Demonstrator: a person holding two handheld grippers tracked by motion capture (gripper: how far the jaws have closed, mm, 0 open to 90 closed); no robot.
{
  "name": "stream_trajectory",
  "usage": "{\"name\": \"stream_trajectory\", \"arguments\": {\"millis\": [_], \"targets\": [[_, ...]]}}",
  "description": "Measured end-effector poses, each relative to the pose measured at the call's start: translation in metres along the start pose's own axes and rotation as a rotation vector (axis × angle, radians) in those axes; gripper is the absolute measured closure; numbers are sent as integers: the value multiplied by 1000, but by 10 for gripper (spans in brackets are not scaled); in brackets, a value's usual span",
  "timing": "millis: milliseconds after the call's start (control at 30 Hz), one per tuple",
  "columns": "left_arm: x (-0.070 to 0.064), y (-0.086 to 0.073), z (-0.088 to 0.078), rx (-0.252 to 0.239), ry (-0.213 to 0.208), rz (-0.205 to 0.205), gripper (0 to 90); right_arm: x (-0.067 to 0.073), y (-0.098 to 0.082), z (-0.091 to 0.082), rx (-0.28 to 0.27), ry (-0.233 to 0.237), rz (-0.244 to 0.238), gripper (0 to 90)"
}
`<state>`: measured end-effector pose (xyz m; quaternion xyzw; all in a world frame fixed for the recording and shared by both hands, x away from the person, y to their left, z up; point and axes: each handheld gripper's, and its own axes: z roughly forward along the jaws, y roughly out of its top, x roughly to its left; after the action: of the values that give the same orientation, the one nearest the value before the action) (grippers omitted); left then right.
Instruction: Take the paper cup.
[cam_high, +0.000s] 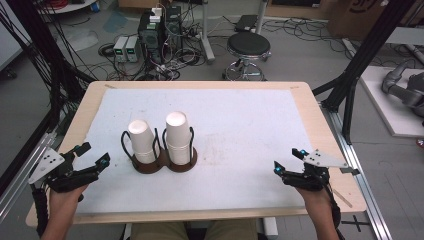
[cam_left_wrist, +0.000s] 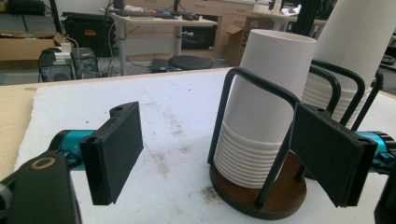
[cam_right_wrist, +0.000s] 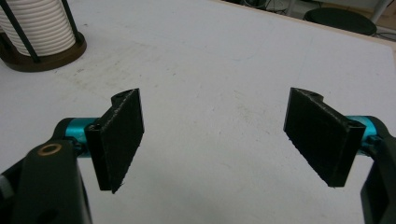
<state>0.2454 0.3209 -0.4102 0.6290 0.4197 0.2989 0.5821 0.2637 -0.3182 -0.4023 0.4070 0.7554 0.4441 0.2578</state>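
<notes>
Resting at the table's near corners, the left gripper (cam_high: 89, 154) at eight o'clock and right gripper (cam_high: 288, 160) at four o'clock hold wide, empty jaws, flanking two stacks of white paper cups (cam_high: 142, 141) in wire-hooped holders (cam_high: 151, 165) mid-table.

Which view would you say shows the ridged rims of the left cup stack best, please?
The left gripper view: the left cup stack stands close, its rims countable behind the holder's wire. The high view shows it small, from above. The right gripper view catches one stack's rims at its corner.
</notes>
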Motion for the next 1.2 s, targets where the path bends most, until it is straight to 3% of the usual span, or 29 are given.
{"name": "stream_trajectory", "arguments": {"millis": [333,567,767,1000,1100,1167,1200], "targets": [[2,1,-1,-3,14,-11,176,-3,-2,0,-2,4,7,208],[1,12,-4,12,3,-36,178,-1,-2,-1,1,0,8,208],[-8,34,-3,-10,-102,-91,174,4,1,-4,-4,-3,8,208],[-38,70,15,-17,-238,-52,174,6,2,-1,1,0,-2,208],[-52,86,27,-31,-285,-43,175,6,3,0,0,2,-10,208],[-56,91,32,-31,-295,-40,175,7,3,0,2,4,-8,208],[-64,100,42,-29,-321,-28,175,7,3,1,-1,4,-14,208]]}}
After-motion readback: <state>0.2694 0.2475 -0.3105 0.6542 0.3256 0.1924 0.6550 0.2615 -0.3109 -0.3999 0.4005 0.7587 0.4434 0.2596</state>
